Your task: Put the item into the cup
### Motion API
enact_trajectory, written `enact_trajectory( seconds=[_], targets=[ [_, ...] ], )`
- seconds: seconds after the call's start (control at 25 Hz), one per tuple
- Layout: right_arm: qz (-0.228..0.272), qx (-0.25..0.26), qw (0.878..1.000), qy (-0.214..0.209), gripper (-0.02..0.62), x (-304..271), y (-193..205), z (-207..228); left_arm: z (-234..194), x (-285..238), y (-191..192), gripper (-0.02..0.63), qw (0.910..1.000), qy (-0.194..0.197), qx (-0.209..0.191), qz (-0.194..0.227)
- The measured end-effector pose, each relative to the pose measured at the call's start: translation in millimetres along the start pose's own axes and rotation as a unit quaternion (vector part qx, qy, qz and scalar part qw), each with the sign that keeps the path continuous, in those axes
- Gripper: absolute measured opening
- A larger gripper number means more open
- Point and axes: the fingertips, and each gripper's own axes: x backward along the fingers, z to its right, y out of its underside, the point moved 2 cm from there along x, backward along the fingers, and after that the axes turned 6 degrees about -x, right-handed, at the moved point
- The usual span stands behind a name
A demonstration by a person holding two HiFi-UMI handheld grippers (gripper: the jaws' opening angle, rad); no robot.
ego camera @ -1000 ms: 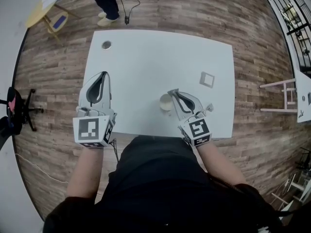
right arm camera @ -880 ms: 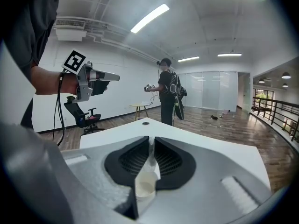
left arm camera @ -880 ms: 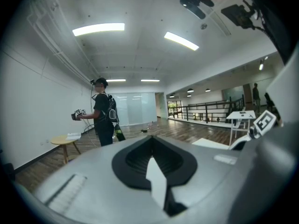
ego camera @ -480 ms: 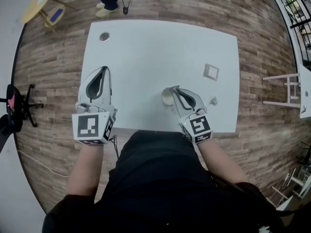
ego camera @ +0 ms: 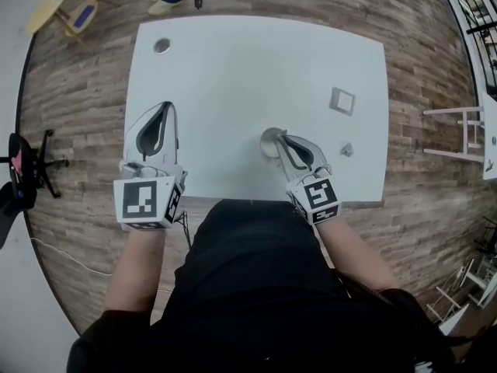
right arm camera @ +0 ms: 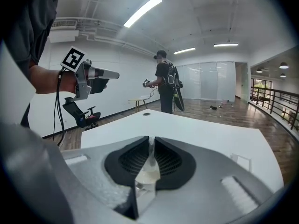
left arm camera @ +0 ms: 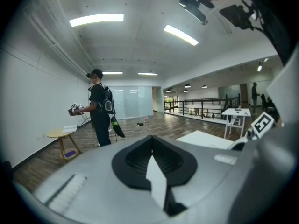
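A pale cup (ego camera: 266,141) stands near the front edge of the white table (ego camera: 233,76). My right gripper (ego camera: 278,137) is shut on its rim, and the right gripper view shows the cup's translucent wall (right arm camera: 148,171) pinched between the black pads. A small grey item (ego camera: 346,149) lies on the table to the right of that gripper, apart from it. A flat square piece (ego camera: 341,101) lies farther back. My left gripper (ego camera: 166,106) hovers over the table's left side, shut with nothing in it; its pads (left arm camera: 140,160) meet at the tip.
A small round disc (ego camera: 161,45) sits at the table's far left corner. A person (left arm camera: 99,107) stands beyond the table beside a yellow side table (ego camera: 54,10). An office chair (ego camera: 19,169) is at the left and a white stand (ego camera: 458,130) at the right.
Both grippers have sunk a little. The table sits higher in the head view. The right gripper still pinches the cup's rim and the left stays shut.
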Motion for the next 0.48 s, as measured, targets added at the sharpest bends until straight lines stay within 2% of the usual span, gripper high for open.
enact_trajectory(
  seconds=[0.48],
  targets=[
    [-0.021,-0.016,1.000,0.005,0.040,-9.0,18.8,-2.0,7.3,-12.8,11.6,0.008,0.9993,0.031,0.000,-0.019]
  ],
)
